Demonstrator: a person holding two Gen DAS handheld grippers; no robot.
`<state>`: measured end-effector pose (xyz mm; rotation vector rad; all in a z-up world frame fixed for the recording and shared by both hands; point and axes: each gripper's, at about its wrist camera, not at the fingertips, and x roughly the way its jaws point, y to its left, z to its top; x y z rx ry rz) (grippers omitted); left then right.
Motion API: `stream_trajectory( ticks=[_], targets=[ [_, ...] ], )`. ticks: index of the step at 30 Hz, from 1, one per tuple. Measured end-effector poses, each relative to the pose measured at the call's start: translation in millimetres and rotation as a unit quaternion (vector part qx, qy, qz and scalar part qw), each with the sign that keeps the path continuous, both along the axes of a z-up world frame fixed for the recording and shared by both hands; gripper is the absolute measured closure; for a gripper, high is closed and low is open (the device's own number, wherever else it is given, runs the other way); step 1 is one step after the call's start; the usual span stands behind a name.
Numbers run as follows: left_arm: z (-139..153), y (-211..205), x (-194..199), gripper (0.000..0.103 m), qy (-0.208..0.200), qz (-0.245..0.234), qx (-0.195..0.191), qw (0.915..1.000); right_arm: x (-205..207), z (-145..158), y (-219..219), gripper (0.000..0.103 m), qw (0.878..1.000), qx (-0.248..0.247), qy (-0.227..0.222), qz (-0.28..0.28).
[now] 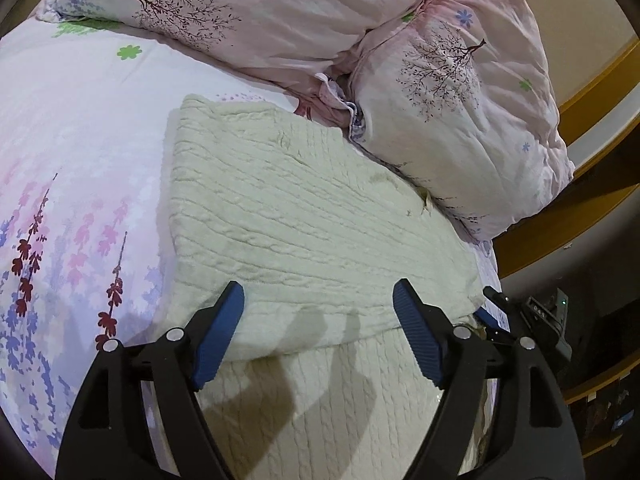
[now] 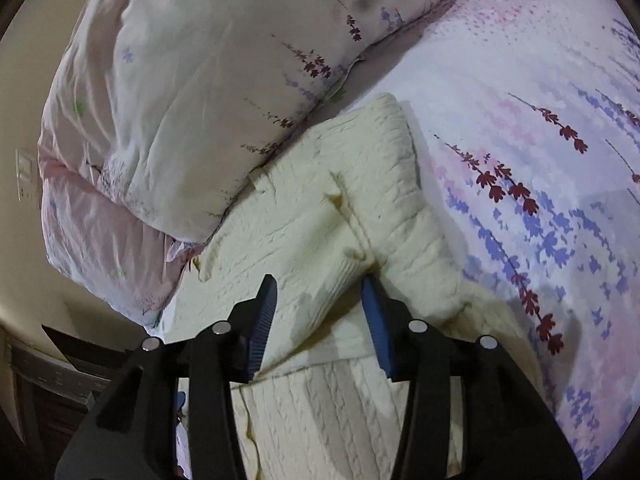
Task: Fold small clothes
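Observation:
A cream cable-knit sweater (image 1: 288, 216) lies on the floral bed sheet (image 1: 72, 128), its upper part folded over the lower part. My left gripper (image 1: 318, 292) is open and empty, its blue pads just above the folded edge. In the right wrist view the same sweater (image 2: 320, 216) shows a raised fold with a ribbed cuff (image 2: 340, 280) between the fingers. My right gripper (image 2: 320, 284) is open, jaws standing either side of that cuff without closing on it. Its tip also shows in the left wrist view (image 1: 496, 300), at the sweater's right edge.
Two pink floral pillows (image 1: 460, 92) lie against the far side of the sweater, also in the right wrist view (image 2: 180, 100). The bed's edge and a wooden frame (image 1: 560, 216) are at the right. Bare sheet (image 2: 540, 160) lies beside the sweater.

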<state>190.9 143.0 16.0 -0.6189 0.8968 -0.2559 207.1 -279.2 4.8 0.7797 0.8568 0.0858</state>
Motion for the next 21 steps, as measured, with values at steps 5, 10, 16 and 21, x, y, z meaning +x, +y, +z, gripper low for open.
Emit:
stream_trajectory(
  ticks=[5,10,16,21],
  targets=[
    [2,1,-1,0.025,0.005,-0.001,-0.001,1.0,9,-2,-3,0.083,1.0,-0.013,-0.002,-0.016],
    [4,1,-4,0.025,0.006,-0.004,0.001,1.0,-5,22,4,0.098,0.995,-0.085,-0.055,-0.018],
    [5,0,-7,0.025,0.006,-0.01,0.008,0.9999,-25,27,12,0.098,0.988,-0.144,-0.048,-0.026],
    [5,-1,-9,0.025,0.007,-0.011,0.009,0.9999,-29,14,7,0.098,0.988,-0.151,-0.02,-0.032]
  ],
)
